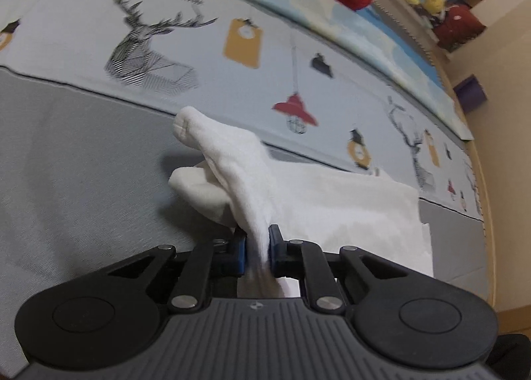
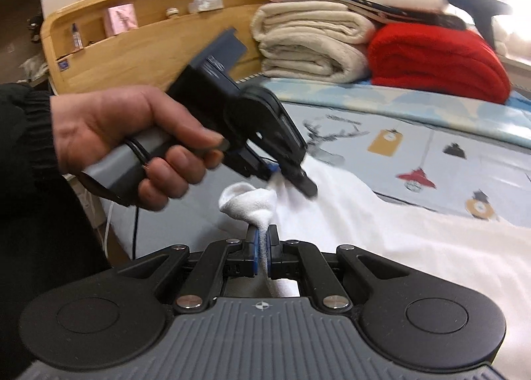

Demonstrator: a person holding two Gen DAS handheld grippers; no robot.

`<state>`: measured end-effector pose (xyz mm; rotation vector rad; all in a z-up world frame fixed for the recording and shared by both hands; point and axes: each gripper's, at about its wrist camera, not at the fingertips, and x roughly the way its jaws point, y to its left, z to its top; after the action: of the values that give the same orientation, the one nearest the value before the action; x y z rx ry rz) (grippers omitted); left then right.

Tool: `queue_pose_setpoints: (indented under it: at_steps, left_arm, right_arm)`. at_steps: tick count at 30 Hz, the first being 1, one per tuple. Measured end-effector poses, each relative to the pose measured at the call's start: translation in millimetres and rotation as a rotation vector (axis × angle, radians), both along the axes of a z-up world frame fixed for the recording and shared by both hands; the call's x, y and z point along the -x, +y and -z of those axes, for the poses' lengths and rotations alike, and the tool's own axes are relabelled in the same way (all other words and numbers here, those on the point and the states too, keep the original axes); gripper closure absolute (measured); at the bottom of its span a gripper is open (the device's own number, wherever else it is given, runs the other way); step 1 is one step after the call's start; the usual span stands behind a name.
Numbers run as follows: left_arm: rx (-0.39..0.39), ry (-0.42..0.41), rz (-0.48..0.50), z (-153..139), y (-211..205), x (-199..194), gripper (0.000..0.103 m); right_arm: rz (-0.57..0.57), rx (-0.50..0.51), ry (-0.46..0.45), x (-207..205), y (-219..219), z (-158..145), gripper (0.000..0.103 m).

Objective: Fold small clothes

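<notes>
A small white garment (image 1: 335, 201) lies on the bed, one end lifted. My left gripper (image 1: 258, 247) is shut on a bunched fold of the white cloth, which rises in a peak ahead of its jaws. In the right wrist view my right gripper (image 2: 263, 247) is shut on another rolled edge of the white garment (image 2: 381, 230). The left gripper (image 2: 292, 177), held in a hand, also shows there, clamped on the cloth just beyond and slightly right of the right gripper.
The bed has a grey sheet (image 1: 83, 161) and a printed blanket with deer and lamps (image 1: 232, 48). Folded cream blankets (image 2: 312, 45) and a red blanket (image 2: 438, 58) are stacked at the head. A wooden headboard shelf (image 2: 132, 35) holds small items.
</notes>
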<state>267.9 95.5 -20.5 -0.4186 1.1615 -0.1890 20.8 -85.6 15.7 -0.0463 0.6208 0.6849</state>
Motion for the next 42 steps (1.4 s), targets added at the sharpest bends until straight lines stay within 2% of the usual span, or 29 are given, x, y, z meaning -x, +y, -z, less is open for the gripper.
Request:
queue_pose_setpoints:
  at_steps: [2, 5, 11, 14, 18, 21, 23, 24, 25, 26, 27, 29, 30, 33, 35, 38, 39, 40, 41, 42]
  left_arm:
    - [-0.004, 0.019, -0.011, 4.7, -5.3, -4.4, 0.089]
    - [0.0, -0.005, 0.024, -2.3, -27.6, -17.1, 0.09]
    - [0.029, -0.059, 0.124, -18.8, -106.9, -40.3, 0.092]
    - [0.061, -0.102, 0.184, -27.6, -157.8, -47.5, 0.092]
    - [0.149, -0.19, 0.266, -40.1, -218.2, -42.5, 0.092]
    - [0.18, -0.26, 0.364, -49.4, -256.5, -33.9, 0.085]
    - [0.195, -0.293, 0.414, -53.0, -266.6, -27.1, 0.073]
    - [0.188, -0.303, 0.414, -53.9, -267.2, -25.0, 0.069]
    - [0.181, -0.298, 0.41, -53.7, -267.0, -23.9, 0.069]
    - [0.175, -0.281, 0.405, -51.0, -263.9, -24.6, 0.069]
    - [0.17, -0.258, 0.399, -47.7, -259.7, -25.4, 0.069]
    - [0.143, -0.197, 0.408, -39.2, -250.5, -25.8, 0.069]
    - [0.117, -0.162, 0.429, -33.7, -248.2, -24.2, 0.069]
    - [0.028, -0.091, 0.548, -19.4, -250.2, -11.3, 0.069]
    - [0.01, -0.061, 0.644, -10.5, -254.0, 0.0, 0.069]
    - [-0.037, 0.002, 0.762, 14.7, -263.9, 12.9, 0.069]
    - [-0.093, 0.034, 0.794, 30.6, -268.1, 19.2, 0.07]
    - [-0.16, 0.056, 0.819, 47.5, -270.4, 25.4, 0.076]
    - [-0.212, 0.052, 0.845, 59.5, -272.9, 31.9, 0.077]
    - [-0.225, 0.021, 0.866, 59.8, -274.6, 36.8, 0.076]
  right_arm:
    - [0.015, 0.013, -0.002, 1.6, -6.8, 0.9, 0.099]
    - [0.057, 0.031, 0.008, -1.3, -18.4, 5.4, 0.099]
    - [0.195, 0.034, -0.008, 1.9, -59.6, 4.4, 0.099]
    - [0.324, 0.078, -0.043, 8.0, -87.7, 4.3, 0.099]
    - [0.531, 0.099, -0.05, 17.5, -135.2, 4.4, 0.1]
    - [0.699, 0.159, -0.082, 29.2, -164.7, 4.6, 0.1]
    - [0.804, 0.191, -0.045, 33.6, -183.0, 10.7, 0.1]
    - [0.859, 0.195, 0.005, 34.0, -194.1, 17.9, 0.1]
    - [0.899, 0.195, 0.068, 32.3, -204.1, 26.0, 0.1]
    - [0.925, 0.181, 0.168, 29.0, -216.3, 37.8, 0.1]
    - [0.958, 0.141, 0.265, 27.3, -229.8, 50.0, 0.099]
    - [1.026, 0.032, 0.378, 28.0, -249.8, 65.4, 0.097]
    - [1.035, -0.019, 0.396, 27.5, -255.0, 67.9, 0.094]
    - [1.039, -0.143, 0.368, 25.2, -263.9, 65.8, 0.087]
    - [1.052, -0.181, 0.36, 21.5, -268.6, 67.4, 0.083]
    - [1.082, -0.243, 0.389, 22.7, -285.4, 74.4, 0.086]
    - [1.091, -0.244, 0.4, 24.8, -287.3, 75.3, 0.092]
    - [1.105, -0.227, 0.411, 26.0, -289.2, 74.1, 0.093]
    - [1.125, -0.209, 0.43, 26.3, -292.1, 72.5, 0.093]
    - [1.146, -0.208, 0.466, 27.7, -293.3, 73.0, 0.093]
